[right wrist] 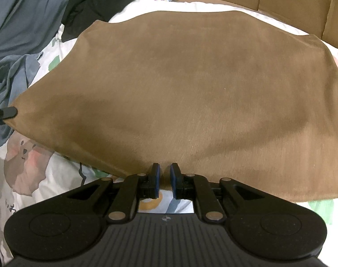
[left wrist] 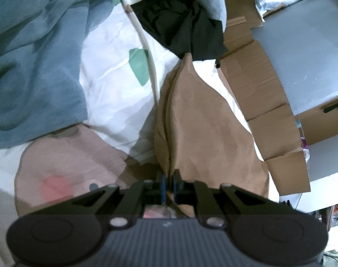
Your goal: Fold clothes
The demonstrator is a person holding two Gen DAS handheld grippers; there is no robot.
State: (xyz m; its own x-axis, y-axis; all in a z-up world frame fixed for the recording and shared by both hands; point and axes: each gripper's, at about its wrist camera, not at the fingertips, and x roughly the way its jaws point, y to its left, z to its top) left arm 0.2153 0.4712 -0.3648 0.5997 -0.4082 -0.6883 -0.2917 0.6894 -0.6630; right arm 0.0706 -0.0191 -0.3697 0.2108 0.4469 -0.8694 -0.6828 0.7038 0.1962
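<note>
Brown garment (right wrist: 180,93) – one; left gripper (left wrist: 168,183) and right gripper (right wrist: 164,178) both clamp its edge

Each fisheye sits just behind its own gripper, looking steeply down at the bed (left wrist: 115,51) from close range. Both share the brown cloth (right wrist: 180,93): edge-on mid-frame in the left view, filling the right view.

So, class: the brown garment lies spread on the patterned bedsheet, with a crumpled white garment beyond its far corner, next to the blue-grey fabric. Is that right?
Not quite. The crumpled garment beyond the brown garment's far corner is black, not white, as the right wrist view shows. The rest holds: the patterned bedsheet lies underneath, the blue-grey fabric alongside.
</note>
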